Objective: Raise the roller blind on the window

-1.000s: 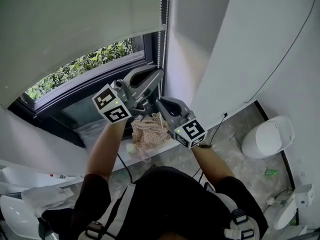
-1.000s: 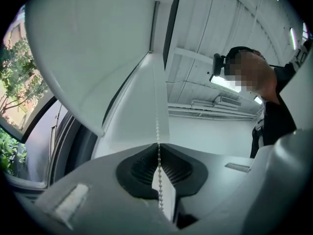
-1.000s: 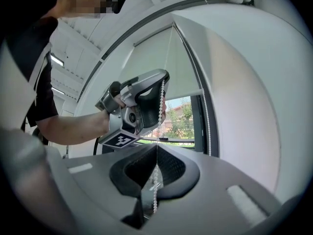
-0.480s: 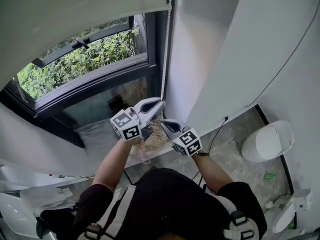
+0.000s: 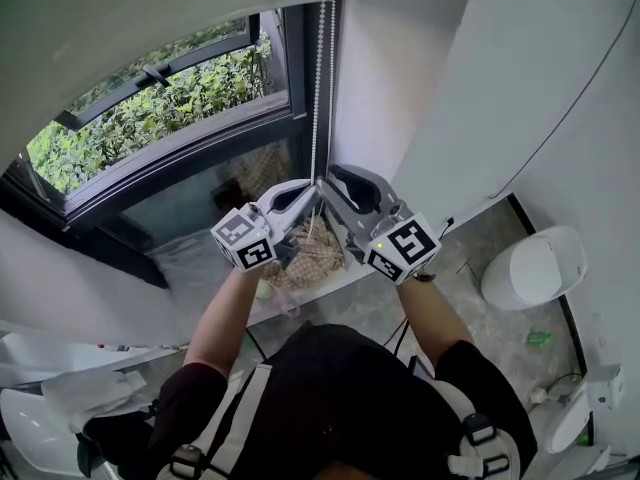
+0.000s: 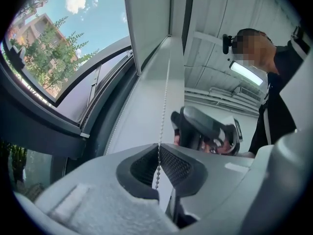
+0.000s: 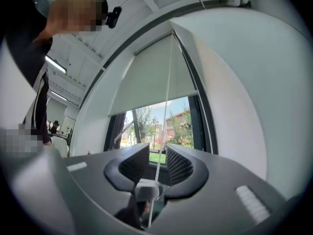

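Roller blind (image 5: 130, 18), smooth; beaded chain (image 5: 319, 88)

1. A dark-framed window (image 5: 200, 153) looks out on sunlit green leafy shrubs (image 5: 150, 108).
2. Plain white walls (image 5: 520, 68) stand to its right, and a thin dark cable (image 5: 560, 128) runs down one.
3. The grey mottled floor (image 5: 470, 258) bears a white rounded object (image 5: 535, 273).
4. A long ceiling strip light (image 6: 247, 73) glows.
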`<action>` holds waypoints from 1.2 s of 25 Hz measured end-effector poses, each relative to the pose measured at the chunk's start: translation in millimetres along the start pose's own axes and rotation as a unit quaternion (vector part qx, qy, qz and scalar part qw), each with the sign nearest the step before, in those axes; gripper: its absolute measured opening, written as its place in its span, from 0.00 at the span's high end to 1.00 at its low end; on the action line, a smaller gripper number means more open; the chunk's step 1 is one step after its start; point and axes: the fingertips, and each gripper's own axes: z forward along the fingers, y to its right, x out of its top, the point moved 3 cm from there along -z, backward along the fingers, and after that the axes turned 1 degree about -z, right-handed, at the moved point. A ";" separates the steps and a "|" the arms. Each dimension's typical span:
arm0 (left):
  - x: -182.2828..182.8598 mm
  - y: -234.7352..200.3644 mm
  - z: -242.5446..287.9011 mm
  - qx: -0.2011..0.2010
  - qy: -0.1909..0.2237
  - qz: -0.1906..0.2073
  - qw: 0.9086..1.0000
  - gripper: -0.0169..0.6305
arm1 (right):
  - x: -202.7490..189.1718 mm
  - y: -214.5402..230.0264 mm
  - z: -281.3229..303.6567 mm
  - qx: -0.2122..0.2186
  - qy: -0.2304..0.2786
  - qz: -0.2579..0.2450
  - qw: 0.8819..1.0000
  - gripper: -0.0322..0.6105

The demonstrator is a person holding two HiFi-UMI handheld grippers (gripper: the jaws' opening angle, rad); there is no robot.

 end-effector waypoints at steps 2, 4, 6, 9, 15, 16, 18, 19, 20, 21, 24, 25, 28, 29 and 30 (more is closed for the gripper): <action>-1.1 1.0 0.2 -0.001 0.005 0.000 1.000 0.95 | 27.0 5.5 12.4 0.002 0.024 -0.001 1.000 0.79; -0.8 5.2 -0.2 -0.002 0.005 -0.001 1.000 0.95 | 47.8 10.2 25.1 -0.002 0.038 -0.009 0.999 0.79; -0.6 9.3 -2.6 -0.002 0.003 0.000 1.000 0.95 | 66.2 11.9 36.0 -0.007 0.054 -0.017 0.998 0.79; -1.9 11.4 -5.3 -0.004 0.007 0.000 1.000 0.95 | 92.9 12.4 44.4 -0.011 0.085 -0.028 0.996 0.79; -1.5 13.7 -6.9 -0.005 0.008 0.004 1.000 0.95 | 110.1 13.2 51.3 -0.012 0.096 -0.031 0.995 0.86; -0.6 14.6 -7.2 -0.005 0.007 0.003 1.000 0.95 | 109.7 13.3 51.5 -0.012 0.095 -0.030 0.995 0.88; -0.4 15.4 -7.9 -0.005 0.007 0.001 1.000 0.95 | 108.8 14.4 50.4 -0.015 0.096 -0.022 0.995 0.90; -1.1 15.3 -8.0 -0.006 0.008 0.001 1.000 0.95 | 108.2 15.2 49.6 -0.015 0.096 -0.017 0.995 0.92; -1.9 15.3 -7.7 -0.007 0.008 0.002 1.000 0.95 | 107.5 15.8 48.9 -0.015 0.097 -0.013 0.995 0.93; -3.0 15.3 -7.0 -0.008 0.006 0.004 1.000 0.95 | 106.3 16.5 48.5 -0.015 0.096 -0.012 0.995 0.93; -12.0 13.9 -3.7 -0.007 -0.012 0.012 1.000 0.95 | 97.3 17.6 49.4 -0.018 0.081 -0.028 0.996 0.93; -19.0 12.2 -3.4 -0.004 -0.022 0.014 1.000 0.95 | 91.1 16.1 49.6 -0.016 0.073 -0.029 0.997 0.93; -53.9 5.4 -7.7 0.010 -0.068 0.005 0.998 0.95 | 58.5 7.7 42.7 -0.015 0.049 -0.027 0.998 0.94; -69.5 1.8 -11.0 0.017 -0.086 -0.003 0.996 0.95 | 42.3 6.4 38.4 -0.019 0.039 -0.027 0.999 0.94; -87.0 -2.1 -15.3 0.024 -0.107 -0.011 0.994 0.95 | 23.4 6.1 34.0 -0.025 0.026 -0.025 0.999 0.94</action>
